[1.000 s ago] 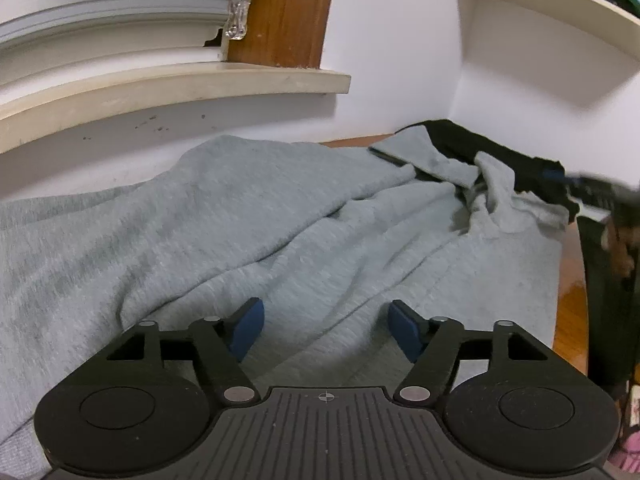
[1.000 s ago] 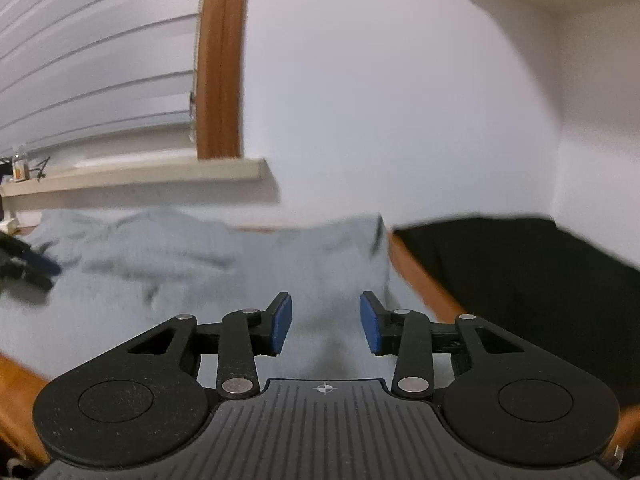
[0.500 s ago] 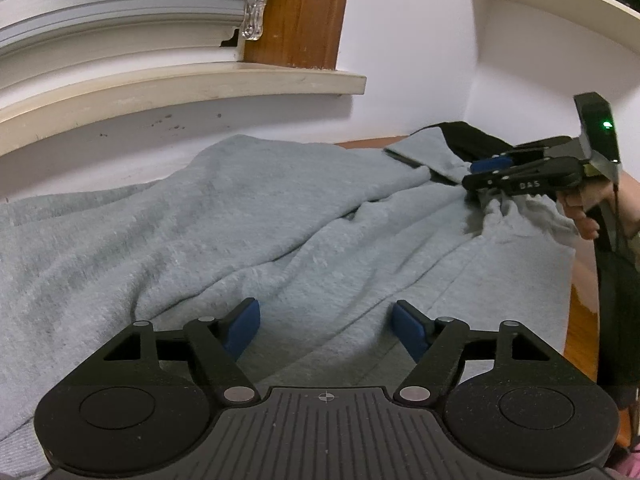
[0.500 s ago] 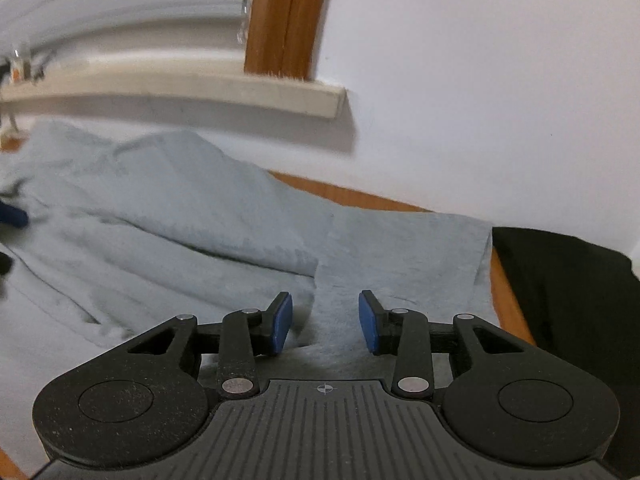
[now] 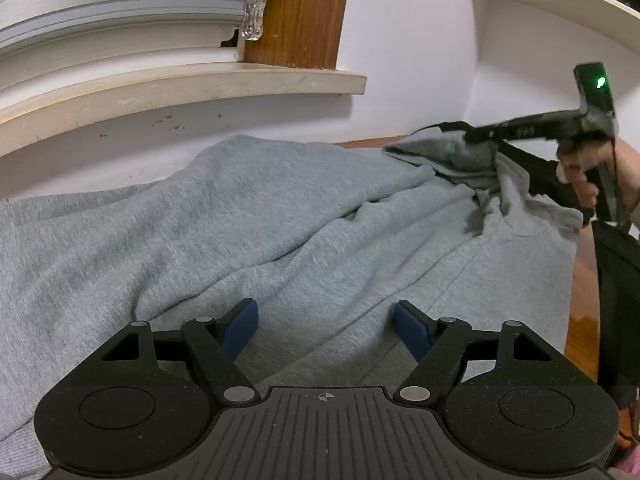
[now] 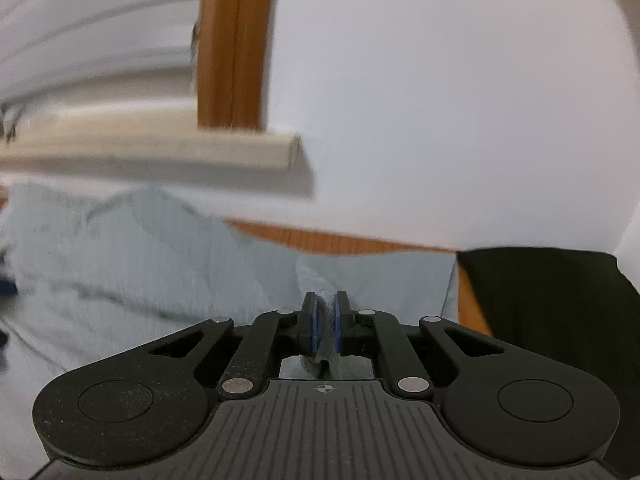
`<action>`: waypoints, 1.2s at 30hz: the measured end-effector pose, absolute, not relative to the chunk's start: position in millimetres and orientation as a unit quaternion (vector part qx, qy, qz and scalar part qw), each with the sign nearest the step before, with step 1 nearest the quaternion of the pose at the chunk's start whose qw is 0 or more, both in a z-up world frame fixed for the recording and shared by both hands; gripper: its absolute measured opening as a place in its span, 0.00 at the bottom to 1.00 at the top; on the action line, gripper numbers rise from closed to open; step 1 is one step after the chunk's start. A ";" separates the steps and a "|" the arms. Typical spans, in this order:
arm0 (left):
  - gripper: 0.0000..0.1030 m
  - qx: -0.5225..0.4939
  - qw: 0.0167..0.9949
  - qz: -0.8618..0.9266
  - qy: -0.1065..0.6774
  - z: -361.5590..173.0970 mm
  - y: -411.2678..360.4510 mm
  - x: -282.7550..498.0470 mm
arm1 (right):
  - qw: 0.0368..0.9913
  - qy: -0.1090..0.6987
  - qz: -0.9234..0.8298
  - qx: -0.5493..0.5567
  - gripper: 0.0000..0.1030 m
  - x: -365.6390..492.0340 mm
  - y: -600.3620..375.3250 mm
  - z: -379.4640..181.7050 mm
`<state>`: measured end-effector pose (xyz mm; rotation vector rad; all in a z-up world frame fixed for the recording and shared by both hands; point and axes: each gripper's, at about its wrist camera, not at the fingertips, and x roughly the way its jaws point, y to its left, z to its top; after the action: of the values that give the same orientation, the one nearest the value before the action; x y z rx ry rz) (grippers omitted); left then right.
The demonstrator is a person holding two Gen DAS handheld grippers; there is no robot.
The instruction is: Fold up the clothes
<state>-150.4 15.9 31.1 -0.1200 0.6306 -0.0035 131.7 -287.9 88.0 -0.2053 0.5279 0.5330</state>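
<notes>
Garment: grey sweatshirt-weight garment (image 5: 248, 216), spread rumpled across a wooden table (image 5: 582, 296), running from the near left to the far right corner under the window sill (image 5: 180, 84); long soft creases, nothing squared or stacked.
Far end of garment: one flap lifted off the surface and bunched, seen in the left wrist view at the upper right.
Right gripper (image 6: 326, 326): blue pads (image 6: 315, 326) pressed together with a fold of grey cloth pinched between them; cloth also shows below the pads, so the bite looks deep.
Right hand (image 5: 588, 176): wrapped round the right gripper's handle, green lamp lit on the unit above.
Left gripper (image 5: 326, 326): fingers wide apart, holding nothing, low over the near part of the garment; contact with the cloth cannot be told.
Other cloth: black fabric (image 6: 552, 308) lying just beside the grey piece at the far right edge; whether it touches is unclear.
Step in hand, as judged: one end of the grey piece taken up by the right gripper, fitting either a fold-over or a pull to straighten it; the pictures do not settle which.
Next move calls for: a matching hold by the left gripper on the near cloth, then both ends carried level so the layer lands flat.
Risk: thick knit may slip or drag the black fabric along.
</notes>
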 end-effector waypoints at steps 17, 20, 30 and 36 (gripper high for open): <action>0.87 -0.146 0.961 -0.082 0.220 72.1 -54.2 -64.7 | 0.903 0.225 0.364 -0.026 0.08 100.4 -255.1 138.9; 0.91 -0.158 0.961 -0.082 0.212 71.9 -57.4 -52.7 | 0.900 0.219 0.376 -0.029 0.08 92.0 -247.5 144.8; 0.31 -0.205 0.954 -0.084 0.200 68.0 -63.1 -12.4 | 0.889 0.228 0.396 -0.007 0.08 88.3 -243.1 138.5; 0.07 -0.221 0.949 -0.074 0.212 66.0 -43.6 -8.8 | 0.902 0.216 0.372 0.024 0.17 86.0 -280.3 124.7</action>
<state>-8.8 -43.6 66.0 -0.4497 0.4316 -0.1496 86.0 -280.3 124.7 0.0490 0.4472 0.7688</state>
